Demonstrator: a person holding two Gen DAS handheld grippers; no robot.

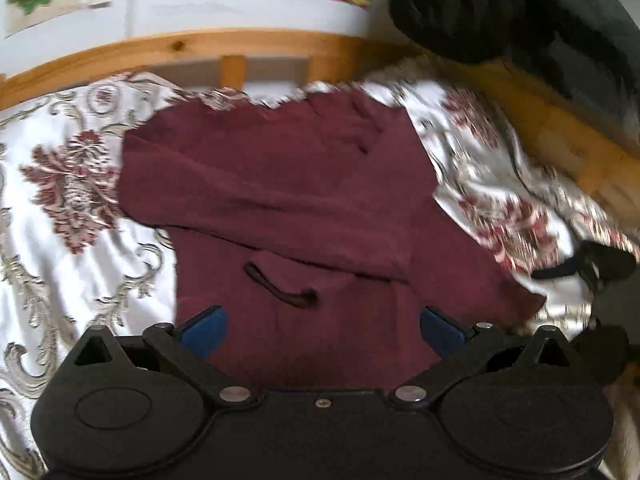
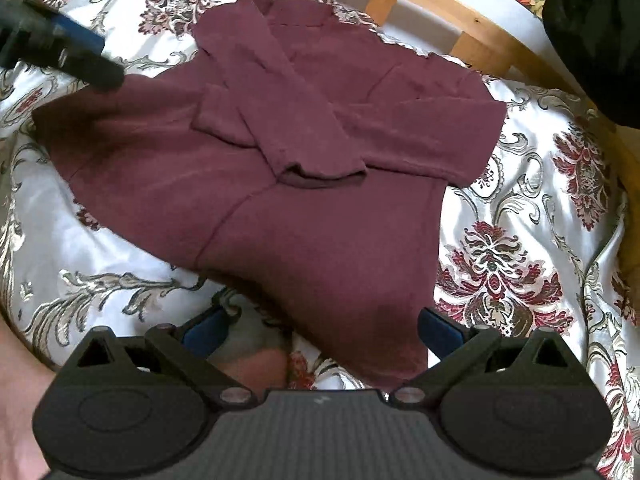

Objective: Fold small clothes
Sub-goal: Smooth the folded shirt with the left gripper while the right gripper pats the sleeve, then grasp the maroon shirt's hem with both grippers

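Right hand-held gripper (image 2: 322, 330) wide, empty, right at the shirt (image 2: 280, 152) hem corner; shirt runs lengthwise away toward headboard. Left hand-held gripper (image 1: 322, 326) wide, over hem too.

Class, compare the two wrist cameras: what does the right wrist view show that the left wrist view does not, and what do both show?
Only the right wrist view shows both sleeves crossed over the chest, and the left gripper at the garment's far edge. Only the left wrist view shows a dark loop on the fabric. Both show the maroon top on the floral bedspread, the wooden bed rail, and open jaws.
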